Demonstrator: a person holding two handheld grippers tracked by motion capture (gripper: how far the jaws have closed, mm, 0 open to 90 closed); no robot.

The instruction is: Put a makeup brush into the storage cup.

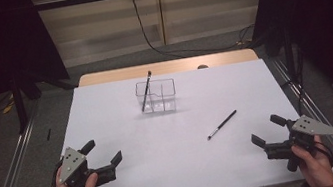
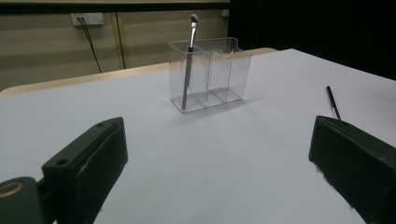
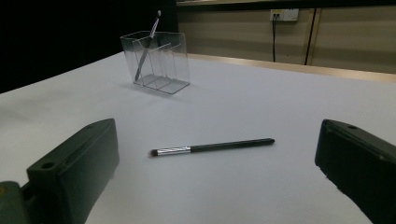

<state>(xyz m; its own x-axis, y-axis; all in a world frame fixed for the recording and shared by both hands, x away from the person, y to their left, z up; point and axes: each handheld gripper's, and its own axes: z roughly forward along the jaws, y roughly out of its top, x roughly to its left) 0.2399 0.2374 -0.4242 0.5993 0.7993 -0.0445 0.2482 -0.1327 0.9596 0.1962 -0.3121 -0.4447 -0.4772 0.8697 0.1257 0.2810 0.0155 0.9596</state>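
Observation:
A clear plastic organiser [image 1: 156, 95] [image 2: 210, 74] [image 3: 159, 63] with three compartments stands at the middle back of the white table [image 1: 171, 138]. One makeup brush [image 1: 146, 90] [image 2: 188, 60] [image 3: 147, 46] leans upright in its left compartment. A second black brush [image 1: 222, 124] [image 3: 212, 147] [image 2: 333, 101] lies flat on the table right of centre. My left gripper [image 1: 102, 153] rests open near the front left edge, nothing between its jaws. My right gripper [image 1: 267, 130] is open at the front right, a short way from the lying brush.
A wooden strip [image 1: 165, 67] borders the table's far edge. Behind it a black cable [image 1: 148, 35] hangs from a wall socket. Dark curtains flank both sides, and metal rails [image 1: 9, 169] run along the floor beside the table.

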